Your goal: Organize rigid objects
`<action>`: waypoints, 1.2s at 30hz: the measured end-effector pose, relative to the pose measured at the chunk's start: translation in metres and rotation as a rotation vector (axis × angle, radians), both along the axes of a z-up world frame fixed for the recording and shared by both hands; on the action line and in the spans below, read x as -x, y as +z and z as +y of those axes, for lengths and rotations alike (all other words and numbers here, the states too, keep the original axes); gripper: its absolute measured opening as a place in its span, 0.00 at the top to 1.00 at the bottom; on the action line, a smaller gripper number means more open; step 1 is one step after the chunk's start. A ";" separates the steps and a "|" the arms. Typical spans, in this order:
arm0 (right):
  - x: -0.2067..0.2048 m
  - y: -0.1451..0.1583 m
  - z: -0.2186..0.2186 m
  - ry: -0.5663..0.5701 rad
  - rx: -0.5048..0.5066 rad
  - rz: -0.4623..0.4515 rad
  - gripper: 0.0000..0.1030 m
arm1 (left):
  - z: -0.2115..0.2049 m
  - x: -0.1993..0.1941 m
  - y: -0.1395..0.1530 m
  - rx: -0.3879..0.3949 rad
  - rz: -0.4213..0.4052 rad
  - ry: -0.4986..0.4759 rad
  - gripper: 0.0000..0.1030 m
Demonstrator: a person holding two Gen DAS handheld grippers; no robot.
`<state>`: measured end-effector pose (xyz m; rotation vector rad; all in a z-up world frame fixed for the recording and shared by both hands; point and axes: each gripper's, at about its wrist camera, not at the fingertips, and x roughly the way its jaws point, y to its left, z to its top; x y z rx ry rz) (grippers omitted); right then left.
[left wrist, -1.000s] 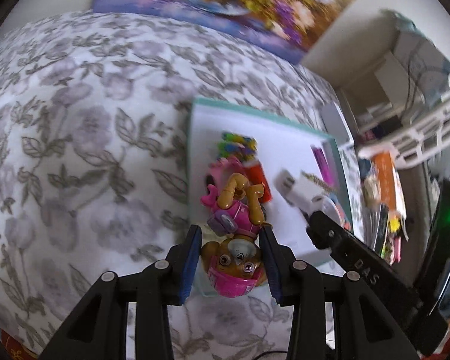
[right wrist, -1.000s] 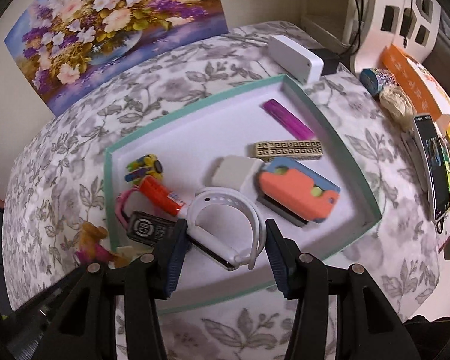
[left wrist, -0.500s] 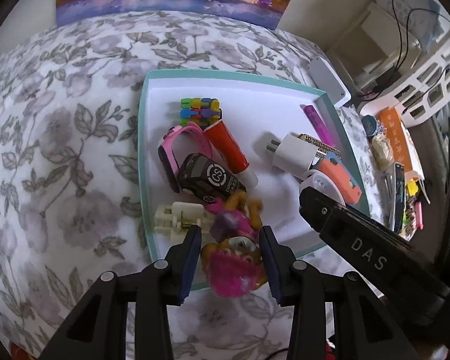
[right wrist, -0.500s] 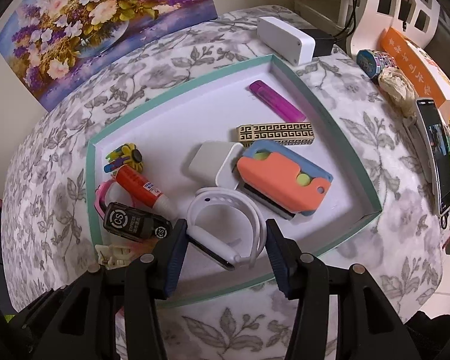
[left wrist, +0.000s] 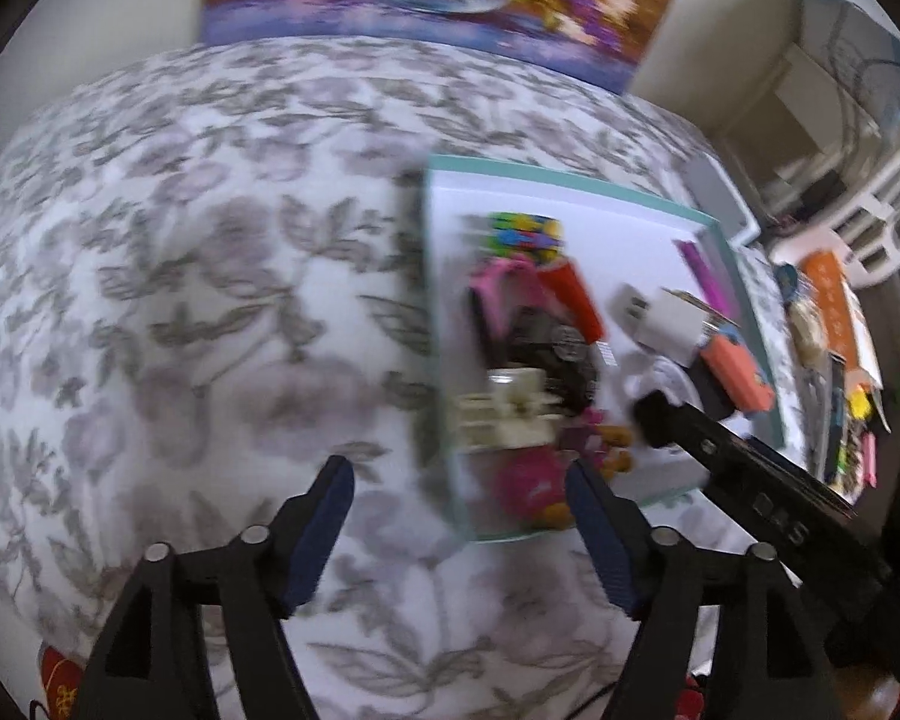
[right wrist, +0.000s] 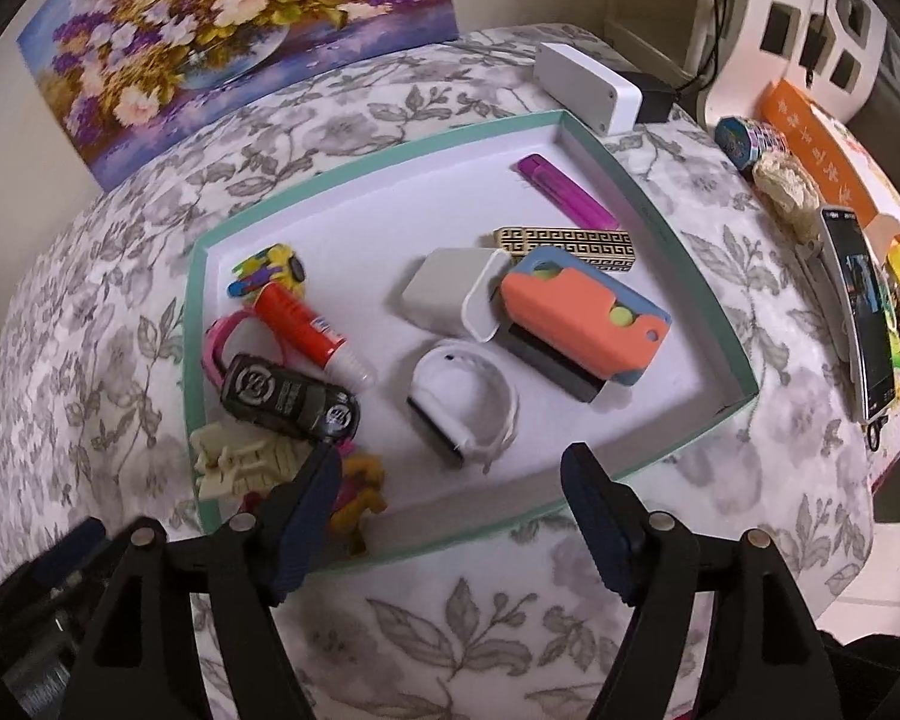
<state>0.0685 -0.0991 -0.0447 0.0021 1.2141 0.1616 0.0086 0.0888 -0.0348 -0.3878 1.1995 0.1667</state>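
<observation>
The teal-rimmed white tray [right wrist: 390, 144] lies on the flowered tablecloth. A pink puppy figure [right wrist: 360, 486] lies in its near left corner, beside a cream clip [right wrist: 240, 456] and a black toy car [right wrist: 288, 399]. A white watch band [right wrist: 468, 408] rests on the tray floor just ahead of my right gripper [right wrist: 450, 468], which is open and empty. In the blurred left wrist view, my left gripper [left wrist: 456, 492] is open over the tray's [left wrist: 570, 180] near edge. The puppy figure [left wrist: 531, 480] lies free by its right finger.
The tray also holds a red glue tube [right wrist: 306, 324], a white charger [right wrist: 450, 294], an orange-and-blue toy [right wrist: 582, 324], a patterned bar [right wrist: 570, 240] and a purple lighter [right wrist: 564, 192]. A white box [right wrist: 588, 84], a phone [right wrist: 858, 300] and clutter crowd the right side.
My left gripper opened and let the puppy figure drop into the tray, then swung left. My right gripper's fingers spread wider and the white band now lies free on the tray.
</observation>
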 end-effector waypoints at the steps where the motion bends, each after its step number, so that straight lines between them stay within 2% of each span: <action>1: 0.003 0.001 0.003 0.010 0.009 -0.008 0.26 | 0.007 0.004 0.000 -0.006 0.000 0.017 0.20; 6: 0.016 0.006 0.015 0.045 0.042 -0.038 0.25 | 0.029 0.016 0.000 -0.043 -0.001 0.085 0.00; 9: 0.023 0.009 0.019 0.056 0.045 -0.050 0.18 | 0.038 0.021 0.001 -0.079 -0.008 0.110 0.00; 16: 0.036 0.015 0.026 0.067 0.049 -0.079 0.18 | 0.051 0.036 0.005 -0.143 -0.018 0.128 0.00; 36: 0.048 0.021 0.029 0.080 0.038 -0.110 0.18 | 0.061 0.058 0.019 -0.164 -0.063 0.148 0.00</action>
